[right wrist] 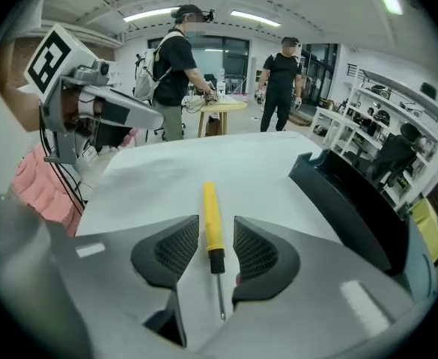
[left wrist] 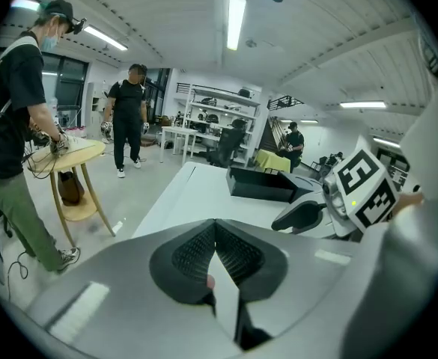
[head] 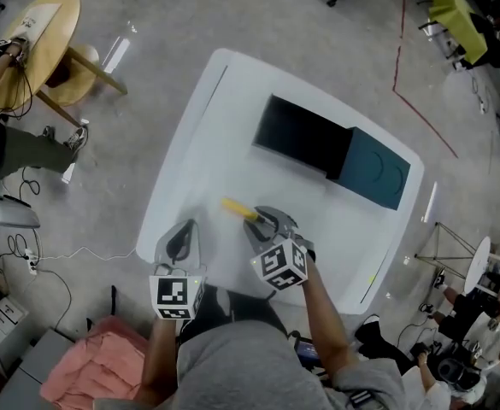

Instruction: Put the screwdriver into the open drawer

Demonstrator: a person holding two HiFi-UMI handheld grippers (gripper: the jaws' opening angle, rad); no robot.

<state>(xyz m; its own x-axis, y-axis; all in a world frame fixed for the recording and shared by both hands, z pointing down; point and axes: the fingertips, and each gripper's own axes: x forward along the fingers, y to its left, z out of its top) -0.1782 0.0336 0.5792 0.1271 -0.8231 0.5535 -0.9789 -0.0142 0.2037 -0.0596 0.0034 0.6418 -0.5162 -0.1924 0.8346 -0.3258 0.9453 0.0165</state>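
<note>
A screwdriver with a yellow handle and thin metal shaft lies flat on the white table. My right gripper is lowered over it. In the right gripper view the screwdriver lies between the pads of the right gripper, with a gap on each side, so the jaws are open around it. A dark cabinet stands at the table's far side with its teal drawer pulled out to the right. My left gripper hovers near the front edge, shut with nothing in it; its pads meet.
A round wooden side table stands left of the white table, with a person beside it and another person behind. A pink cloth lies on the floor at the near left. Office chairs and shelves fill the background.
</note>
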